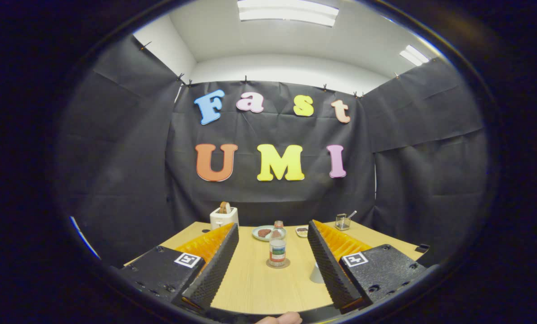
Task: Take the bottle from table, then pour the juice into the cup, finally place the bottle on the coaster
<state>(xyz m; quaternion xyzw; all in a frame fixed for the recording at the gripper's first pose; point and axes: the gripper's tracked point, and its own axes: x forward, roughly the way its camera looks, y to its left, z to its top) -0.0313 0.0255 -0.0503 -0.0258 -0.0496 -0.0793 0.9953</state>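
Jaws spread wide and empty, gripper faces the upright bottle, standing on its coaster just ahead between the fingers.

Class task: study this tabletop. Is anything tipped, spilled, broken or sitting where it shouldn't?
Nothing stands out. The bottle stands upright on the coaster, between the open tool's fingers and clear of both. The plate, toaster and glass jar beyond sit level, with no visible spill.

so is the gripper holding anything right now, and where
Nothing is held. The gripper is open, its fingers wide apart, and the bottle stands untouched on the coaster ahead, between them.
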